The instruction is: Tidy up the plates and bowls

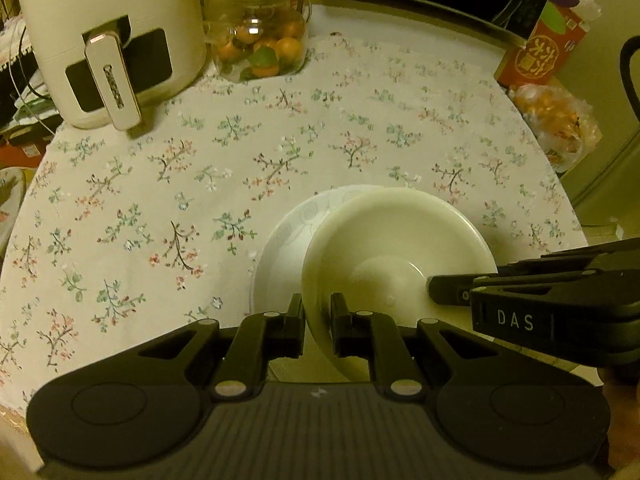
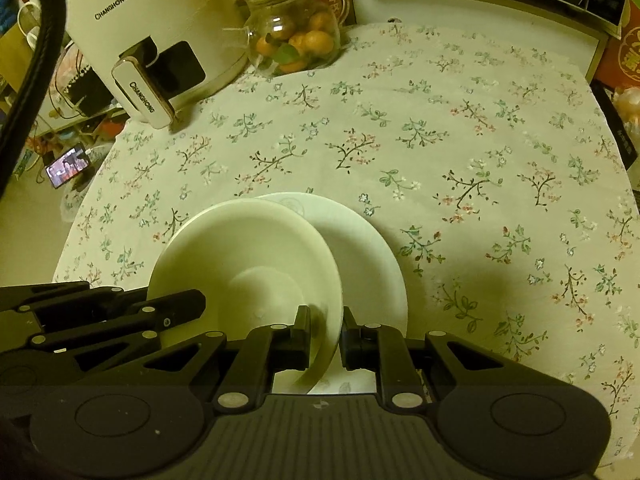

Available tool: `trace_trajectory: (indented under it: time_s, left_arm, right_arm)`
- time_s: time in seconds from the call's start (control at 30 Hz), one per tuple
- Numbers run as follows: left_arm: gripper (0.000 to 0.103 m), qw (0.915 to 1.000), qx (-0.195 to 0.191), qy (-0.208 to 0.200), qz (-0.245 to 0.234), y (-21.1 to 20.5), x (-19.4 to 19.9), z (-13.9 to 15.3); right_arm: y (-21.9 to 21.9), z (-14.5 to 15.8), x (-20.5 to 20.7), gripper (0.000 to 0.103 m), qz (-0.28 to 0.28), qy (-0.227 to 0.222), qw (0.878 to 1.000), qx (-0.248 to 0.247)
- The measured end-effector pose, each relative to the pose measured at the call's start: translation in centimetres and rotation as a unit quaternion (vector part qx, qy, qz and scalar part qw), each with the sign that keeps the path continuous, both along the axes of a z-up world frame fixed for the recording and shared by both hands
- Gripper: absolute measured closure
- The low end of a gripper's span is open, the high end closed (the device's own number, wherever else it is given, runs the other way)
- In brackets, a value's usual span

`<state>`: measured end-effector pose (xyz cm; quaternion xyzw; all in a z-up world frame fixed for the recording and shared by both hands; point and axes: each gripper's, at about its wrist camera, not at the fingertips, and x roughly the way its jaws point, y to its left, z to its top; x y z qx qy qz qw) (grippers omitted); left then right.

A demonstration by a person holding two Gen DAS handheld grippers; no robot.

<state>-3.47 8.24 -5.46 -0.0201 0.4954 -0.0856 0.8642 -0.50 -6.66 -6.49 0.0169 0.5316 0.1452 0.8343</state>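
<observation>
Cream bowl (image 1: 396,248) held over the floral tablecloth (image 1: 160,200), pinched at opposite rims: left gripper (image 1: 318,320) clamped on the near-left rim, right gripper (image 2: 326,334) clamped on the near-right rim, jaws nearly pressed together on the thin wall. White plate (image 1: 288,240) directly beneath and slightly offset, showing past the bowl toward the air fryer (image 1: 112,40) side. Judged next: straight descent, small shift to centre bowl on plate, both hands equally near.

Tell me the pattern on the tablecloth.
The tablecloth is pale with small floral sprigs, green leaves and pinkish blossoms; clearest in the right wrist view.
</observation>
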Motion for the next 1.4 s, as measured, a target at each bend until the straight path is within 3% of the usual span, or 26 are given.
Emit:
trace_trajectory:
  time_s: [0.37, 0.47, 1.23, 1.4]
  left_arm:
    - [0.09, 1.0, -0.002, 0.005, 0.005, 0.0, 0.3, -0.6]
    - [0.08, 0.9999, -0.008, 0.002, 0.009, 0.1, 0.3, -0.3]
    - [0.073, 0.9967, 0.042, -0.065, 0.022, -0.3, -0.7, 0.4]
    - [0.067, 0.9958, 0.044, -0.076, 0.028, -0.1, -1.3, 0.8]
  right_arm:
    - [0.0, -0.7, 0.3, 0.088, -0.007, 0.015, 1.0, -0.001]
    - [-0.2, -0.7, 0.4, 0.085, -0.006, 0.018, 1.0, 0.006]
    - [-1.0, -0.1, -0.4, 0.082, -0.023, -0.027, 0.999, -0.006]
    - [-1.4, 0.3, -0.9, 0.079, -0.027, -0.043, 0.999, 0.0]
